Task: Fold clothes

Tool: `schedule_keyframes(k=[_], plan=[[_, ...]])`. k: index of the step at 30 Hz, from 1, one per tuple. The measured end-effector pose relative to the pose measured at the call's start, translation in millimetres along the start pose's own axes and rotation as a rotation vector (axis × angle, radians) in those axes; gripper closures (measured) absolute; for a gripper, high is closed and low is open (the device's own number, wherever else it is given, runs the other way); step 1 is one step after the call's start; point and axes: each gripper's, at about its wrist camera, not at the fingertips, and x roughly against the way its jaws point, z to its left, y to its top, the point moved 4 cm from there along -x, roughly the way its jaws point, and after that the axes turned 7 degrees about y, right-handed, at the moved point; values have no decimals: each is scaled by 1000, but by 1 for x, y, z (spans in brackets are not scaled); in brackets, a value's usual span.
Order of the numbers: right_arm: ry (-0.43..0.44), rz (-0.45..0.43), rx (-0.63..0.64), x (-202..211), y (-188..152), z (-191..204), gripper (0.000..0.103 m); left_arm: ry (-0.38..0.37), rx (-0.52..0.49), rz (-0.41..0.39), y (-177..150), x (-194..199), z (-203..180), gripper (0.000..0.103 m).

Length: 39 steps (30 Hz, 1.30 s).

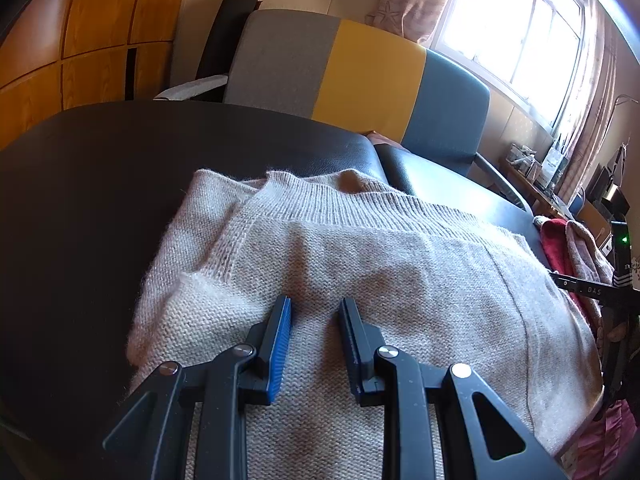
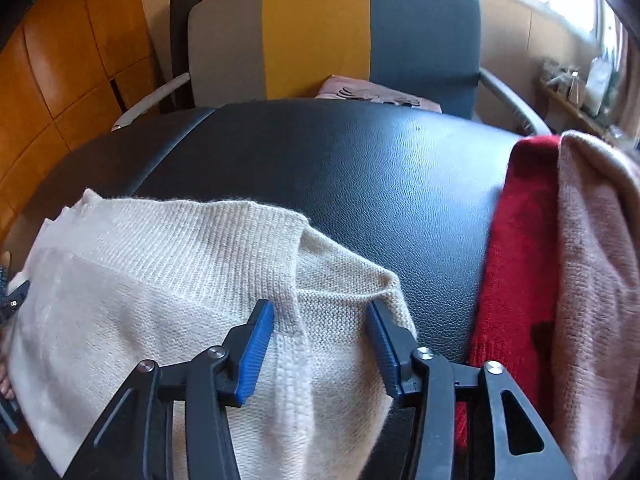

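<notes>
A cream knitted sweater lies partly folded on a black leather surface. It also shows in the right wrist view. My left gripper is open, its jaws a small gap apart, right over the sweater's middle and holding nothing. My right gripper is open wide over the sweater's right edge, where a folded flap and ribbed band meet. Nothing is between its blue pads.
A red knit and a pink knit lie on the black surface to the right of the sweater. A grey, yellow and blue chair stands behind it, with a pink garment on its seat. A window is at the far right.
</notes>
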Motion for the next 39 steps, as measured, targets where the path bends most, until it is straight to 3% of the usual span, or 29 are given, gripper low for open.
schedule_keyframes(k=[4, 8, 15, 21, 26, 29, 32, 33, 34, 39], plan=[[21, -45, 26, 19, 2, 23, 50, 13, -18, -2, 2, 0, -1, 79], [98, -53, 98, 25, -5, 57, 42, 0, -20, 20, 7, 9, 2, 78], [157, -70, 79, 19, -24, 60, 28, 54, 126, -20, 22, 40, 70, 62], [206, -85, 64, 15, -41, 62, 23, -28, 139, 108, 37, 21, 93, 51], [212, -99, 61, 17, -44, 62, 22, -76, 124, 255, 38, -14, 95, 50], [234, -99, 58, 15, -40, 59, 19, -144, 135, 277, 40, -20, 94, 50], [249, -96, 63, 13, -40, 61, 14, -170, 108, 286, 41, -24, 84, 52], [251, -94, 66, 12, -39, 62, 13, -169, 94, 286, 40, -25, 80, 61], [253, -93, 68, 10, -38, 62, 13, -175, 95, 291, 40, -26, 76, 81], [265, -89, 68, 8, -36, 62, 10, -152, 154, 290, 39, -27, 71, 86]])
